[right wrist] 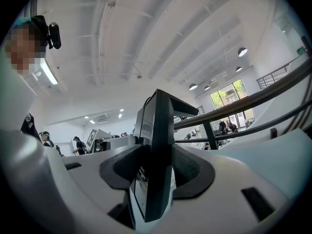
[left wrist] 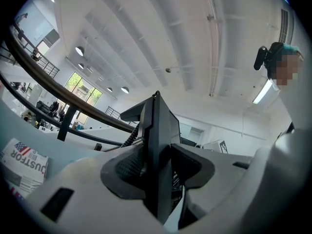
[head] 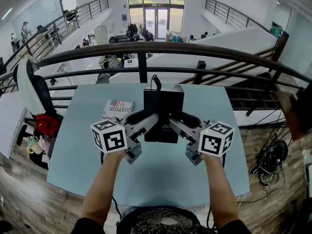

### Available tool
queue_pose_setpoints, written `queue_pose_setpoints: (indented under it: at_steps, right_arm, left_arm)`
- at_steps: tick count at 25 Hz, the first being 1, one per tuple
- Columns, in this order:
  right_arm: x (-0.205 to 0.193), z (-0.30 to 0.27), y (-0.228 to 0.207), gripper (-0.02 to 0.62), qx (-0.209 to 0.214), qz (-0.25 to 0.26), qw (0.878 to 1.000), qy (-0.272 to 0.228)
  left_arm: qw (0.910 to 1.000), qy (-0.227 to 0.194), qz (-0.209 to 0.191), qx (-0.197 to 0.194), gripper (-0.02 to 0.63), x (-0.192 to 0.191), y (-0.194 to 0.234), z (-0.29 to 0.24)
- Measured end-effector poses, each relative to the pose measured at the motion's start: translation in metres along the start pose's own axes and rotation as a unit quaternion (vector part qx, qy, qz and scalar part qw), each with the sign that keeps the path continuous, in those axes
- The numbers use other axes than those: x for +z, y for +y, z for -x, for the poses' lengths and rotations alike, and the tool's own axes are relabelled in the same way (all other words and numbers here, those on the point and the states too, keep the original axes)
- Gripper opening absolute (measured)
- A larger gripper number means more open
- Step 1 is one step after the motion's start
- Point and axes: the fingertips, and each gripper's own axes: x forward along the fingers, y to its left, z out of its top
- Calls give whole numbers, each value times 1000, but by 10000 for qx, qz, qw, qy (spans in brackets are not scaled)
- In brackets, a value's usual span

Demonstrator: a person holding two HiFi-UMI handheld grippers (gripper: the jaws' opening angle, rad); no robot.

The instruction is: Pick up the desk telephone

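Observation:
The black desk telephone (head: 164, 104) is at the middle of the pale blue table (head: 83, 150), its cord (head: 156, 81) running off the far side. My left gripper (head: 148, 119) is shut on its left edge and my right gripper (head: 181, 121) on its right edge. In the left gripper view the dark pads (left wrist: 127, 169) press both faces of the telephone's thin black edge (left wrist: 158, 130). The right gripper view shows the same clamp on the telephone's other edge (right wrist: 160, 140), with pads (right wrist: 187, 172) tight against it. I cannot tell whether the telephone rests on the table or hangs above it.
A printed booklet (head: 118, 108) lies on the table left of the telephone and also shows as the booklet (left wrist: 22, 167) in the left gripper view. A dark railing (head: 146, 48) runs behind the table's far edge. Red and white belongings (head: 45, 126) sit by the table's left side.

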Motion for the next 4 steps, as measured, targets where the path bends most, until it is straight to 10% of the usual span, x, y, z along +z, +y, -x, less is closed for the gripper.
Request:
queue_pose_setpoints:
  at_steps: [4]
  right_arm:
    - [-2, 5, 3, 187, -11, -22, 10000, -1]
  left_arm:
    - [10000, 18, 8, -2, 169, -3, -5, 1]
